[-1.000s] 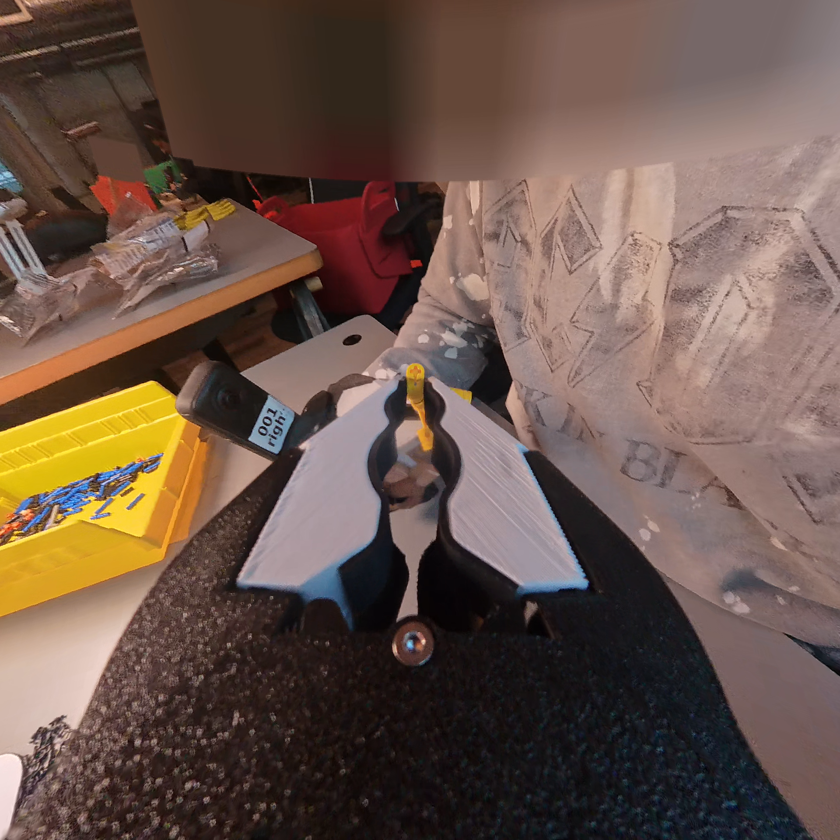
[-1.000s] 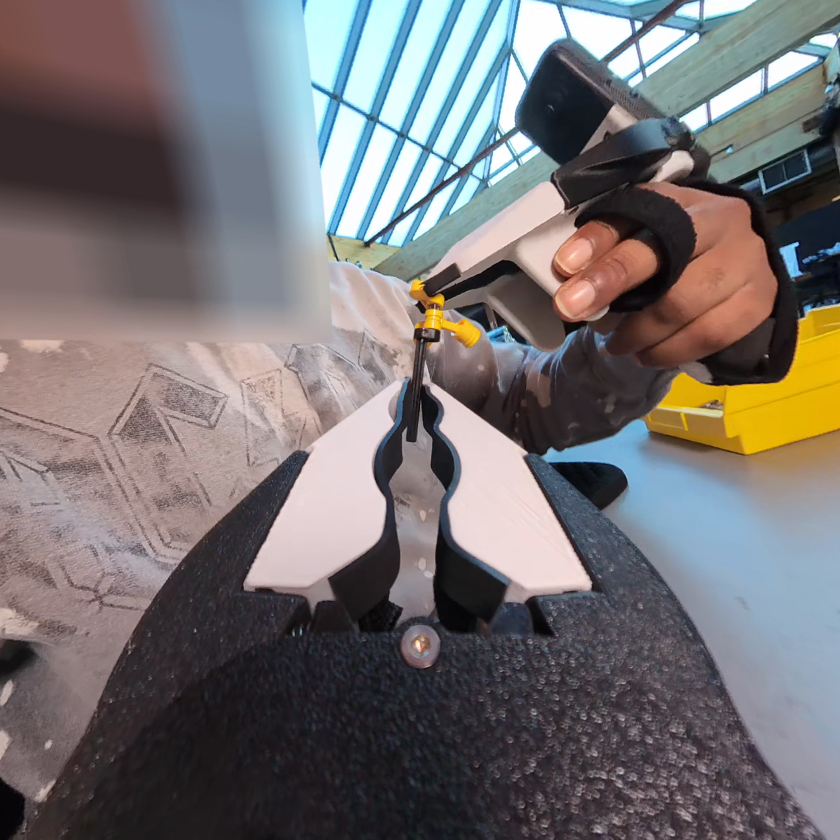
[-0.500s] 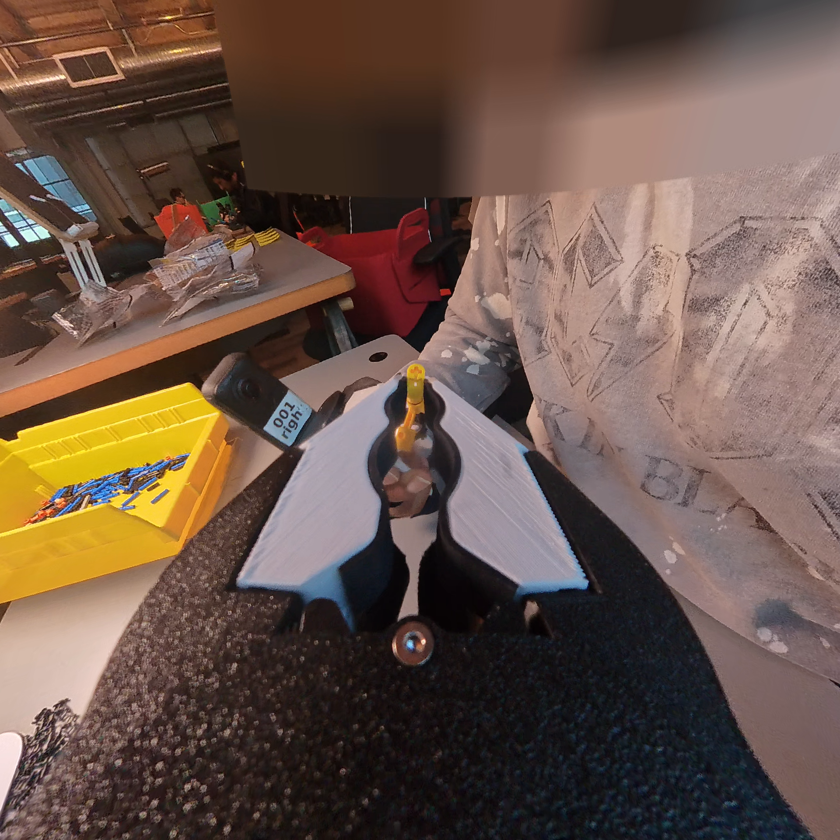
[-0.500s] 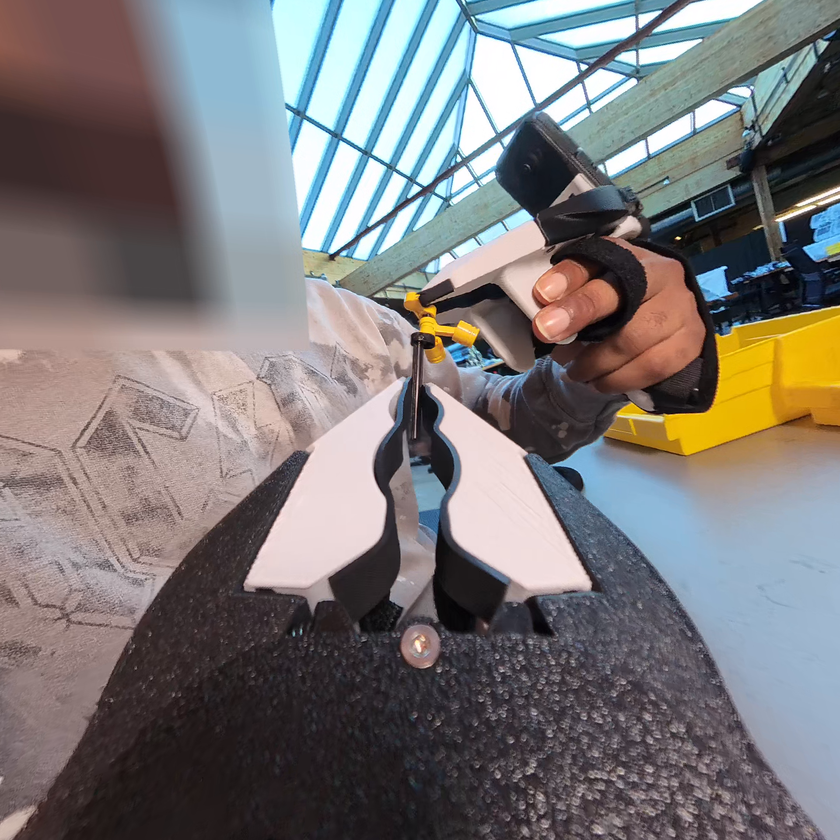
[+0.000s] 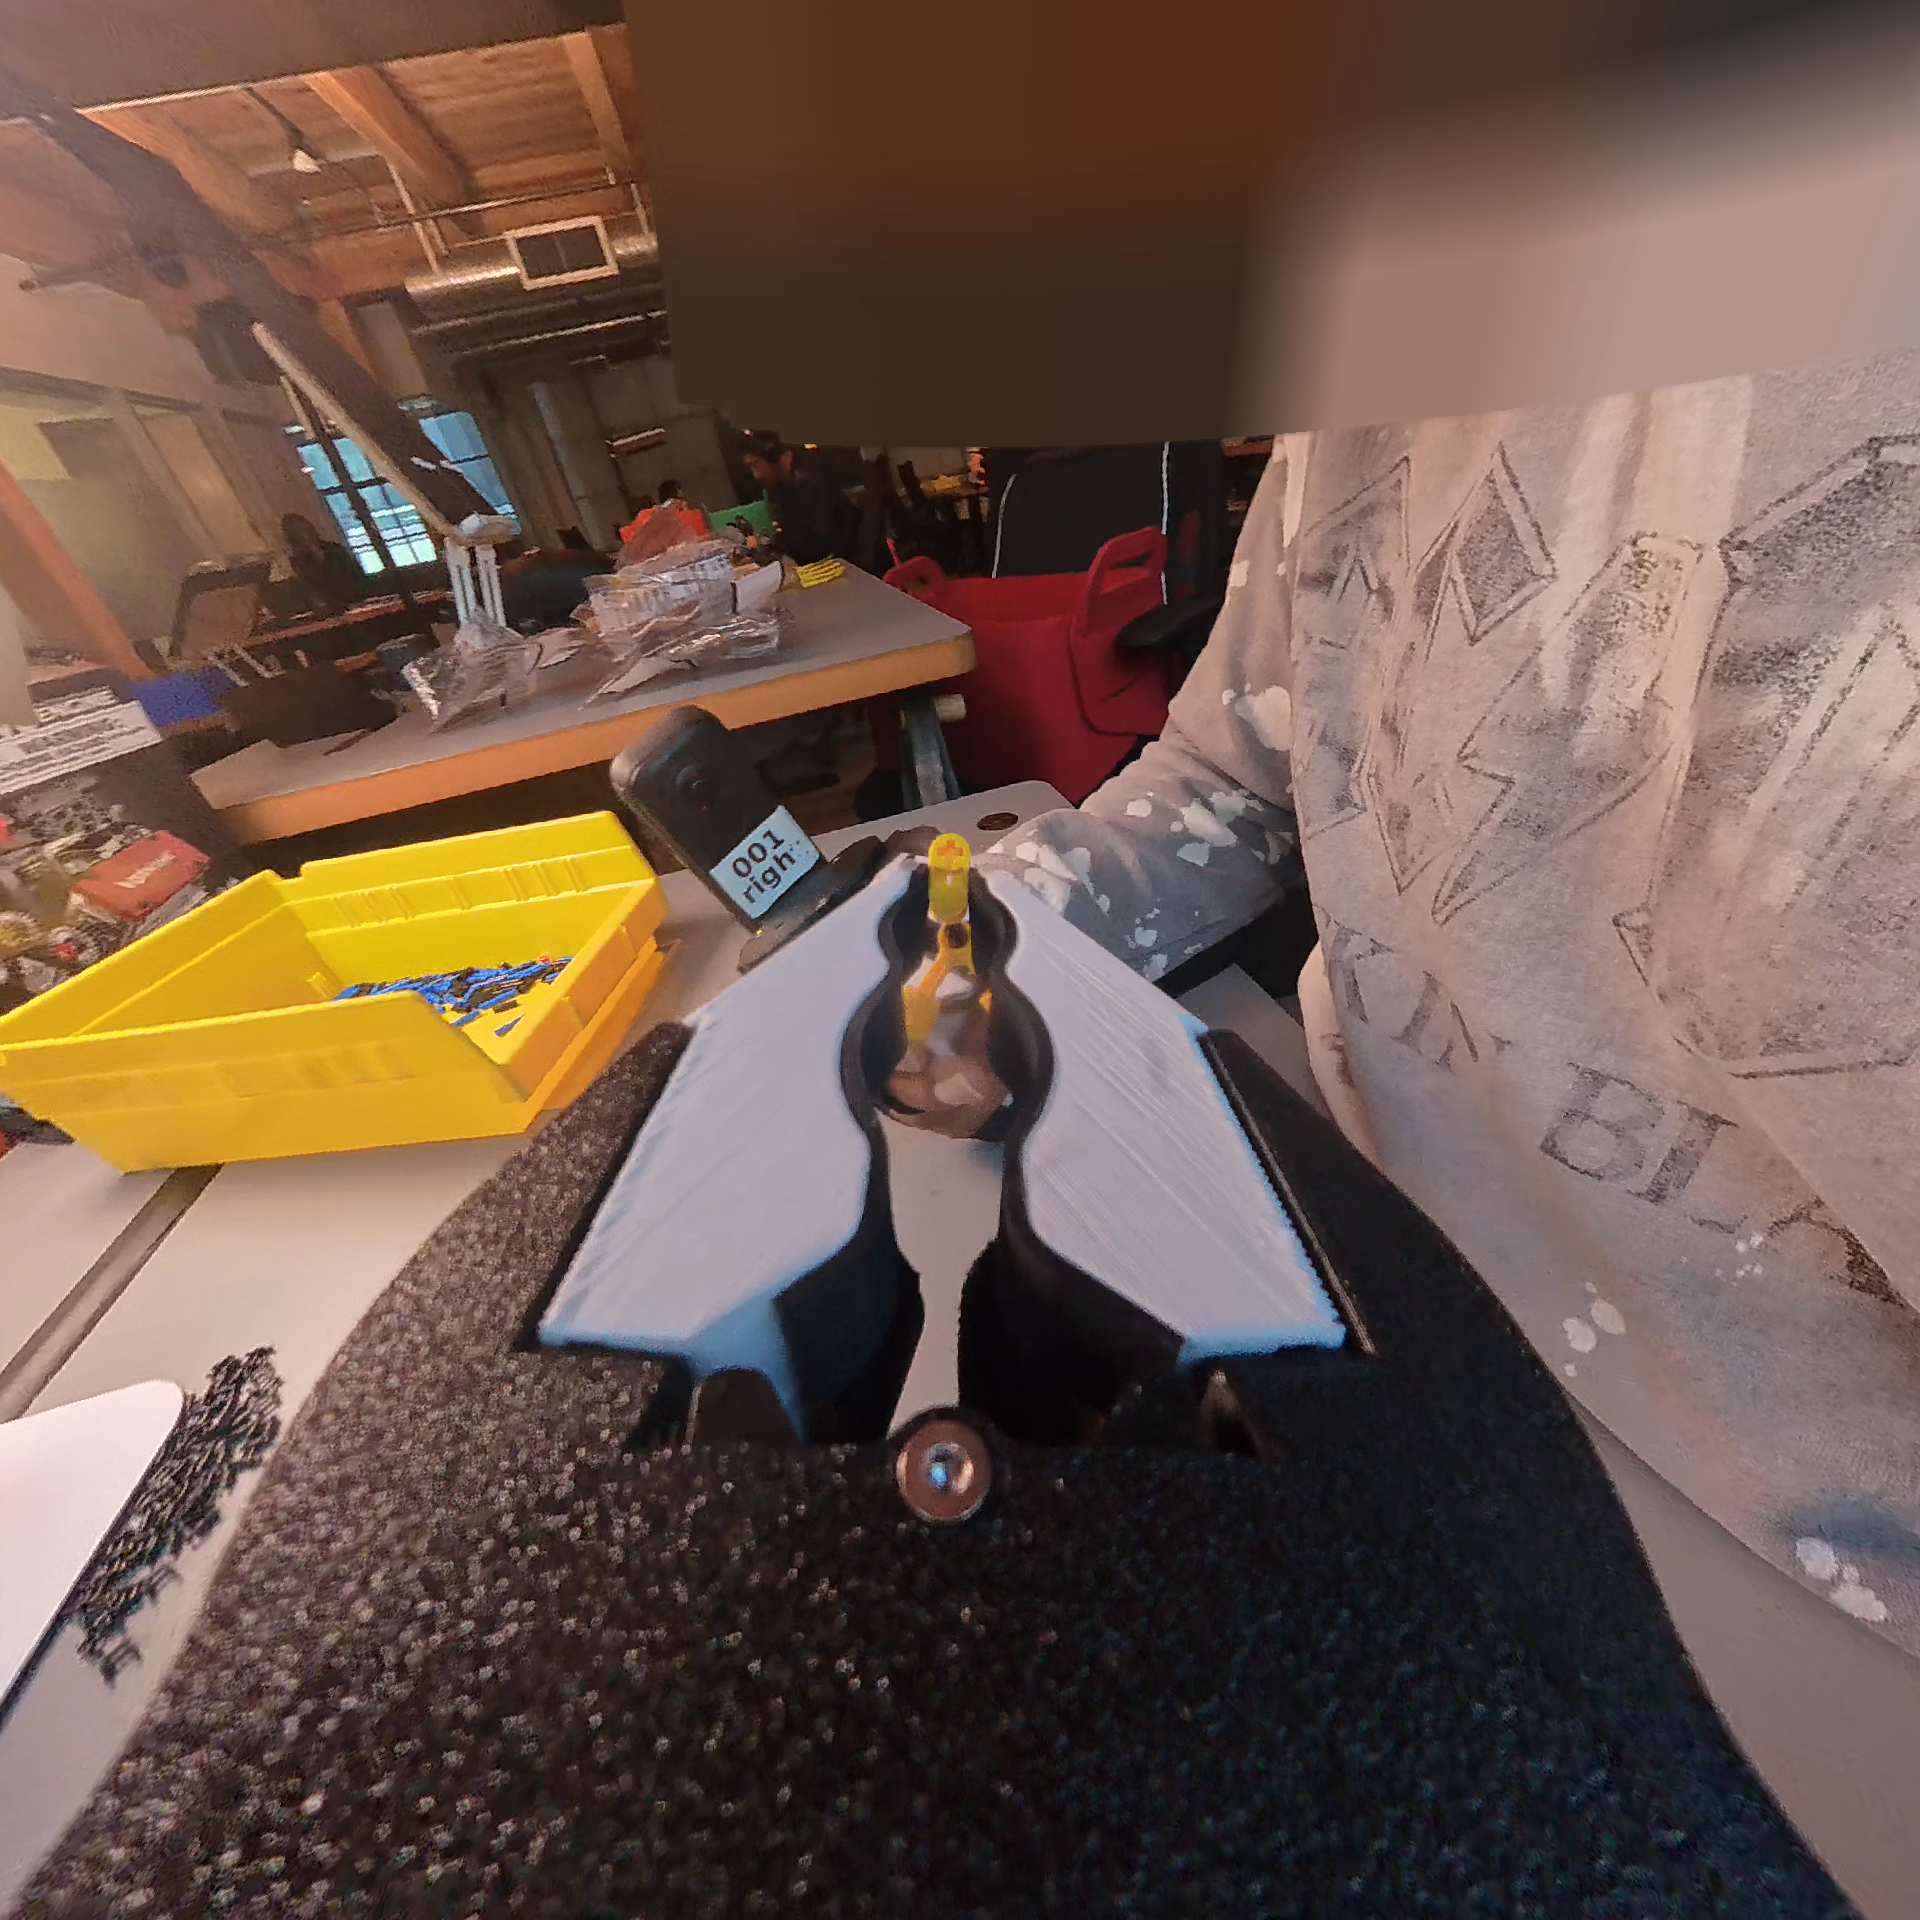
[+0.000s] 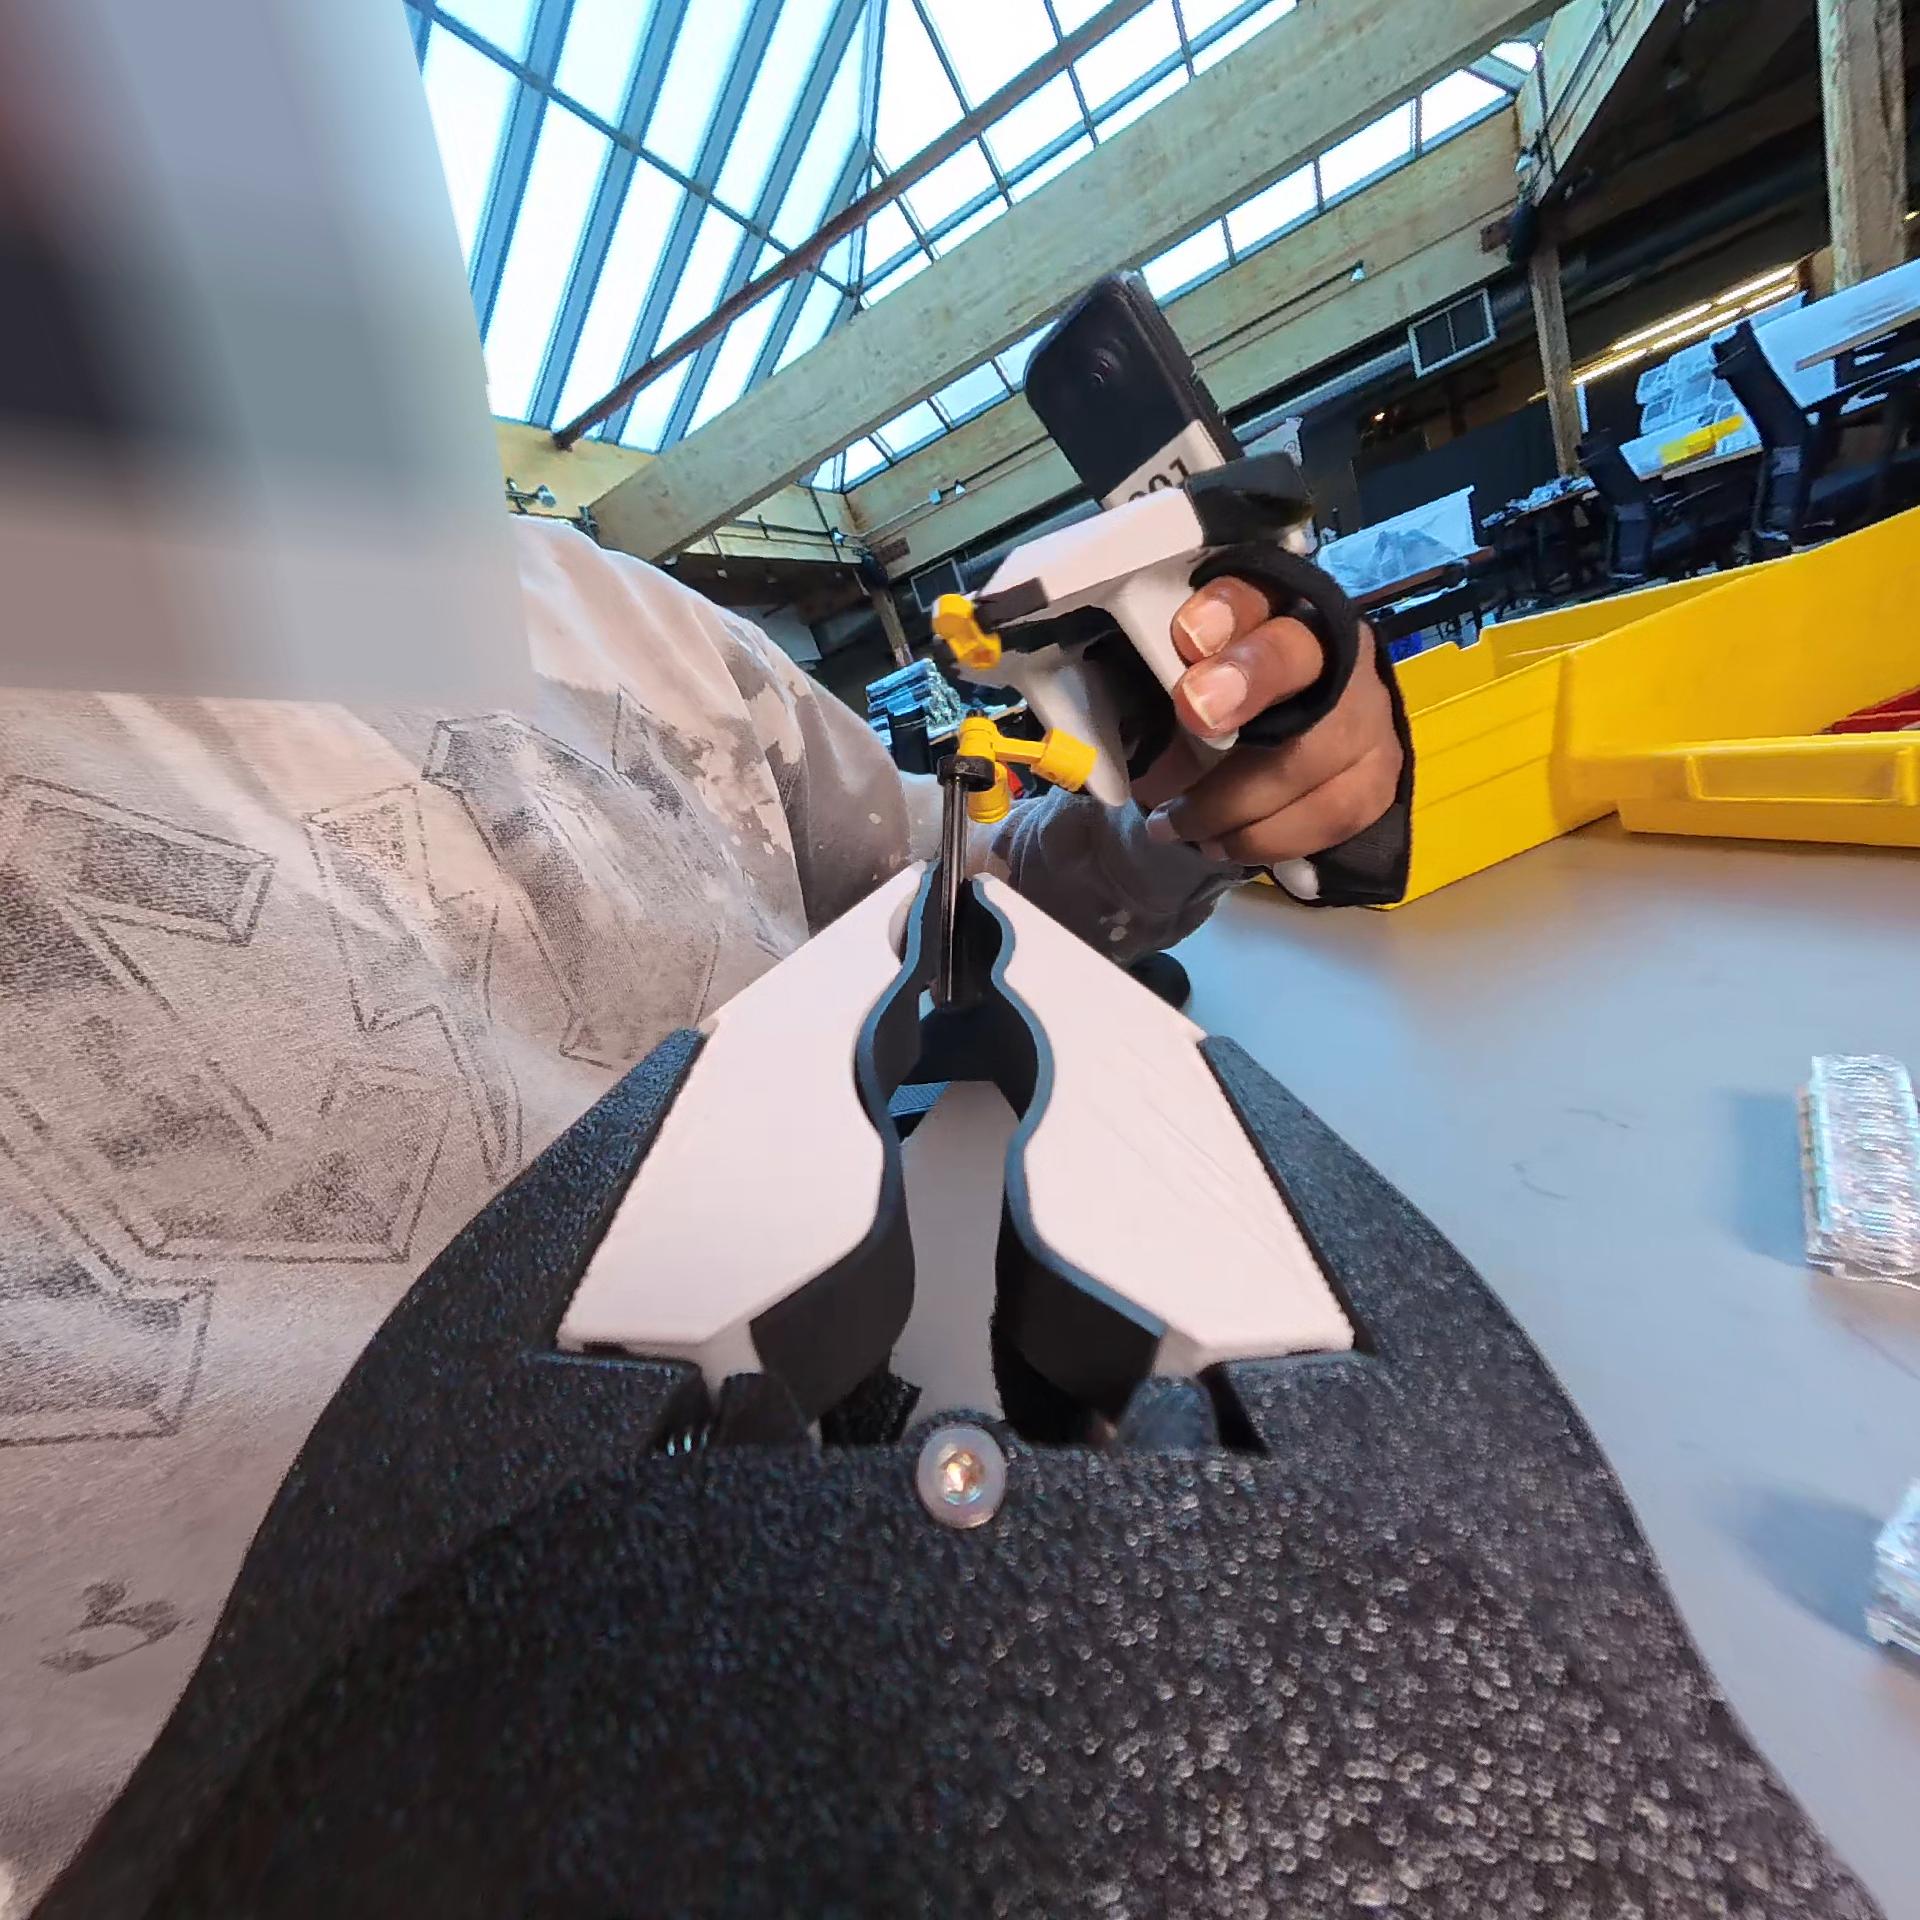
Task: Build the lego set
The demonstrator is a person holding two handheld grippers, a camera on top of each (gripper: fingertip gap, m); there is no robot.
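My left gripper (image 5: 948, 883) is shut on a small yellow connector (image 5: 948, 871) at its fingertips. In the right wrist view the left gripper (image 6: 971, 634) is held by a hand and carries that yellow connector (image 6: 964, 632). My right gripper (image 6: 951, 885) is shut on a thin black axle (image 6: 950, 873) that stands upright. A yellow angled connector (image 6: 992, 756) sits on the axle's top. The two yellow pieces are apart, the left one a little above. The angled connector shows through the left finger gap (image 5: 925, 997). The right gripper's camera (image 5: 696, 800) is behind it.
A yellow bin (image 5: 187, 1049) with blue and black pins stands left on the grey table (image 5: 260, 1236); loose black pins (image 5: 177, 1486) lie nearer. More yellow bins (image 6: 1662, 748) and clear plastic bags (image 6: 1860, 1174) are to the right. The person's grey sweatshirt (image 5: 1558, 831) is close. One gripper's finger ends stand about 5 cm off the other's.
The left gripper's yellow connector was against the top of the axle assembly; now it is lifted clear with a gap. Both grippers have tilted lower toward the table.
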